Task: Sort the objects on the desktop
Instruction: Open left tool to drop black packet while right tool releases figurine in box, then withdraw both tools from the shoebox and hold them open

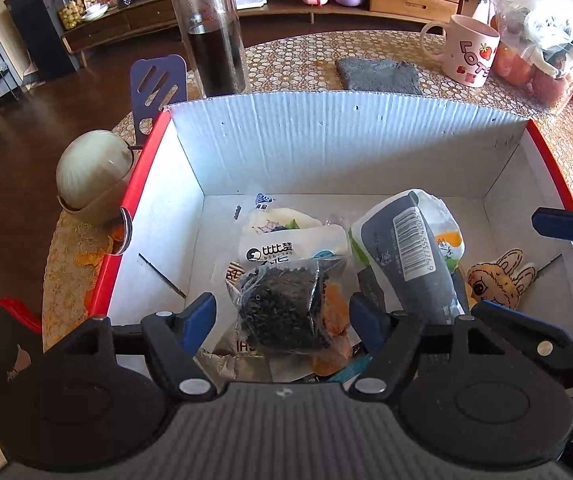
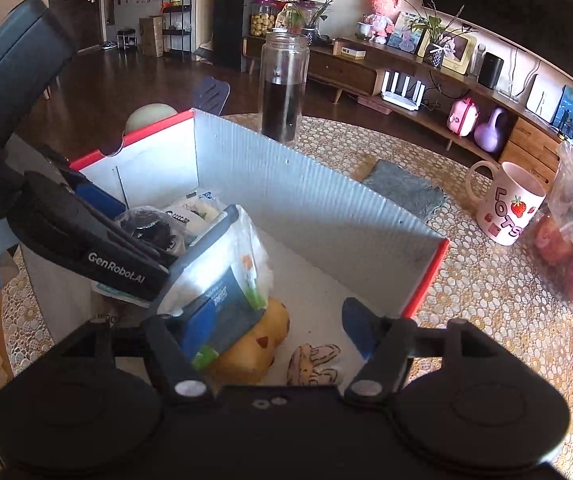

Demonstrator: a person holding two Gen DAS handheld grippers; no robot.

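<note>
Over the red-rimmed white corrugated cardboard box [image 1: 326, 140] both grippers hang, and this reads as the drop-off step. Left gripper [image 1: 282, 312] stands half open astride the clear bag of dark tea leaves [image 1: 286, 304], pads clear of it, bag lying on the pile at the box's near side. Right gripper [image 2: 274, 332] is open too, its left pad against the grey-and-white barcoded pouch [image 2: 222, 280], which leans on the heap; no squeeze that I can see. Next move, I'd say: lift both straight up and out. Watch the tall box walls on the left and far sides. Beyond stand the tall glass jar of dark liquid [image 1: 212, 36] and pink strawberry mug [image 1: 470, 50]; open tablecloth lies right of the box.
</note>
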